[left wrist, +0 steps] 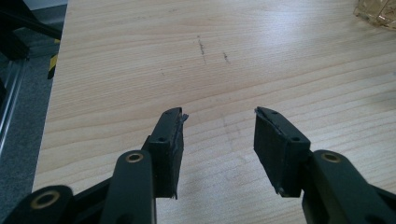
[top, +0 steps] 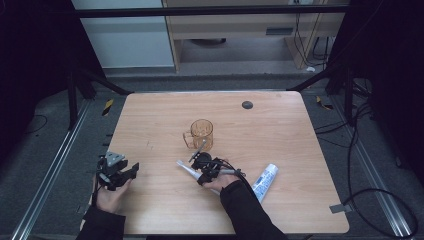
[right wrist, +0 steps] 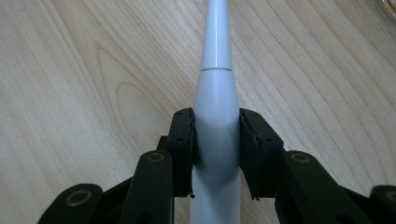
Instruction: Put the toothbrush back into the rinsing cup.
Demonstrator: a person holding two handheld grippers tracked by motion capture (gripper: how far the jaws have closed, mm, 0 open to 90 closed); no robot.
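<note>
On the wooden table (top: 280, 135) the right gripper (top: 200, 172) holds a grey-white handle, which looks like the handle of an electric toothbrush (top: 186, 170). In the right gripper view the two black jaws press on both sides of the handle's thick part (right wrist: 217, 121), and the pads touch it with no gap. The handle becomes thinner after a fine ring and runs away from the jaws toward the top edge of that view. In the high view it lies low over the table, near the front of the middle area, and its free end points to the left and a little away from the person. Whether it rests on the wood or is lifted a little cannot be told.

Just behind the right gripper stands an orange transparent cup (top: 201, 134) with its handle on the left side; it is upright and apart from the toothbrush. To the right of the person's right sleeve (top: 245, 210) a white tube with blue print (top: 265, 181) lies flat on the table, near the sleeve.

The left gripper (top: 125, 172) is at the left front edge of the table, in the person's left hand (top: 110, 195). In the left gripper view its jaws stand apart over the bare wood, and nothing is between them (left wrist: 217, 140). It is well apart from the cup and from the toothbrush.
</note>
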